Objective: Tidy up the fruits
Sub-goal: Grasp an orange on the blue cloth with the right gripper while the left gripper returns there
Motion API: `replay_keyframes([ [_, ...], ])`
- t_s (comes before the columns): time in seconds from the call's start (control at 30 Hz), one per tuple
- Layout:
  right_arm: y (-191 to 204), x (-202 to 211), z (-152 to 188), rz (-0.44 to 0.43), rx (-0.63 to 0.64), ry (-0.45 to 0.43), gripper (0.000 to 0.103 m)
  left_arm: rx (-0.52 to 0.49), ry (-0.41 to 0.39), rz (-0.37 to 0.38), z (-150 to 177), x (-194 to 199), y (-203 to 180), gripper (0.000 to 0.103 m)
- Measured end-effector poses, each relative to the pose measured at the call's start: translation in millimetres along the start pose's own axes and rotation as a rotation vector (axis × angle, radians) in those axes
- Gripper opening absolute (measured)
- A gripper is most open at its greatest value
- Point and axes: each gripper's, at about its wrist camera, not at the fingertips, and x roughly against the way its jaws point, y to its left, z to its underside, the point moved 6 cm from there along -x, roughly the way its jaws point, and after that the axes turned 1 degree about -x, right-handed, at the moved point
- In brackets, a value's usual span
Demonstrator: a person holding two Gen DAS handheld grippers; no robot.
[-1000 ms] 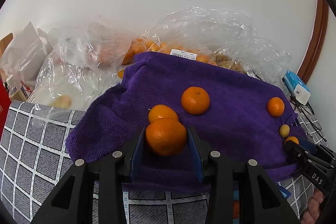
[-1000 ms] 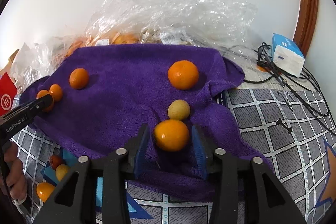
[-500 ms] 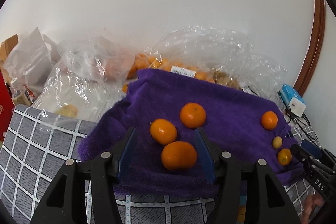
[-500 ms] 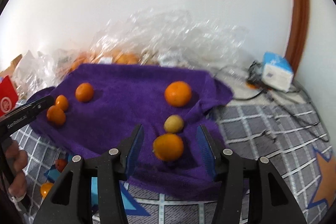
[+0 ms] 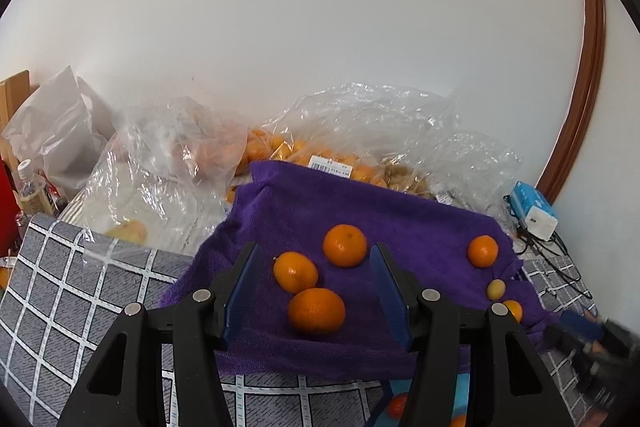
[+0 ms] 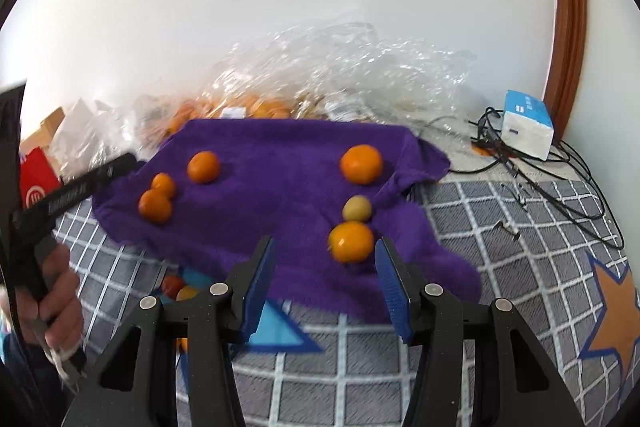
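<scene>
A purple towel [image 5: 360,203] lies on a grey checked mat and carries several fruits. In the left wrist view, three oranges [image 5: 316,311] [image 5: 295,271] [image 5: 345,245] lie close together on it. My left gripper [image 5: 315,247] hovers above them, open and touching none. In the right wrist view, an orange [image 6: 351,242] and a small yellow fruit [image 6: 357,209] rest near the towel's [image 6: 280,155] front right. A larger orange [image 6: 361,164] sits behind them. My right gripper [image 6: 325,243] is open and empty above the towel's edge.
Clear plastic bags [image 5: 360,131] with more fruit are heaped against the wall behind the towel. A blue and white box [image 6: 526,125] and tangled cables [image 6: 560,187] lie at the right. A hand [image 6: 60,291] holds the left gripper's handle. Small fruits [image 6: 180,289] lie by the towel's front edge.
Both grippers have opened, let go of their oranges and drawn back and up. The two oranges now lie on the towel.
</scene>
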Motion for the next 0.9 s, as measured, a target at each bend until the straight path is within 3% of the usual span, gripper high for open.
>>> replay_keyframes([
  [0.1, 11.3, 1.9, 12.6, -0.015, 0.032, 0.02, 0.04, -0.02, 0.026, 0.032, -4.2, 6.5, -5.6, 0.054],
  [0.23, 28.4, 4.1, 28.5, -0.063, 0.067, 0.053, 0.04, -0.057, 0.055, 0.007, 0.2, 21.1, -6.9, 0.054],
  [0.43, 58.0, 7.5, 58.0, -0.229, 0.12, 0.113, 0.045, -0.055, 0.093, -0.023, 21.6, 49.5, 13.5, 0.055],
  [0.6, 72.4, -3.1, 72.8, -0.181, 0.212, 0.125, 0.045, -0.044, 0.129, -0.046, 56.0, 68.2, 33.9, 0.056],
  [0.73, 75.0, -22.1, 71.2, -0.155, 0.214, 0.158, 0.045, -0.035, 0.177, -0.051, 81.9, 72.8, 45.1, 0.056],
  [0.8, 74.1, -24.5, 71.2, -0.148, 0.215, 0.171, 0.032, -0.032, 0.207, -0.051, 92.6, 72.1, 48.2, 0.056],
  [0.9, 71.3, -20.7, 68.2, -0.12, 0.224, 0.148, 0.032, -0.047, 0.252, -0.064, 107.3, 66.1, 49.8, 0.056],
])
